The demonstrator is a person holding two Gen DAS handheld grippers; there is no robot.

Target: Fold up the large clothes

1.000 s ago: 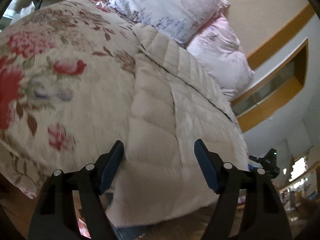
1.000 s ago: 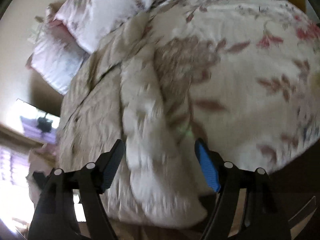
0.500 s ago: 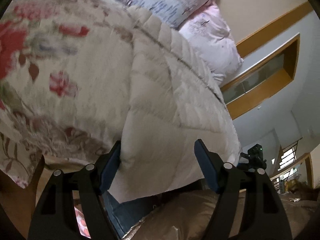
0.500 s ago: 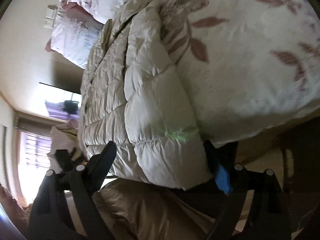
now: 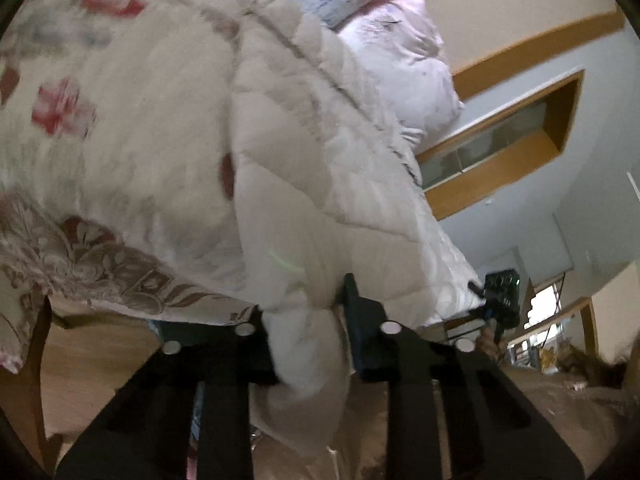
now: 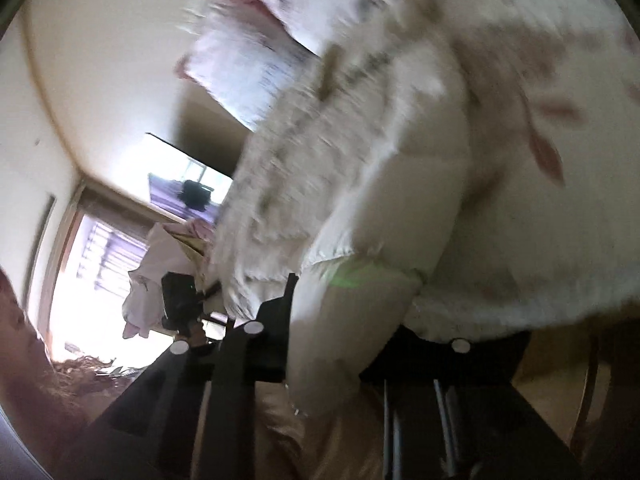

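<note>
Left gripper (image 5: pixel 306 316): both fingers pressed into a bunched fold at the hem of the quilted jacket (image 5: pixel 320 168); the cloth fills the gap and is pinched fast.
Right gripper (image 6: pixel 348 320): closed on another part of the same hem; one finger shows at the left of the fold, the other is hidden behind the fabric.
Quilted jacket: cream, padded, spread lengthwise on the floral bedspread (image 5: pixel 100 128), its near edge hanging off the bed side into both grips.
Pillows (image 5: pixel 400 52): pale pink and white, stacked at the far end beyond the jacket.
Sharpness: the right wrist view is heavily blurred; the left view is softly smeared.
</note>
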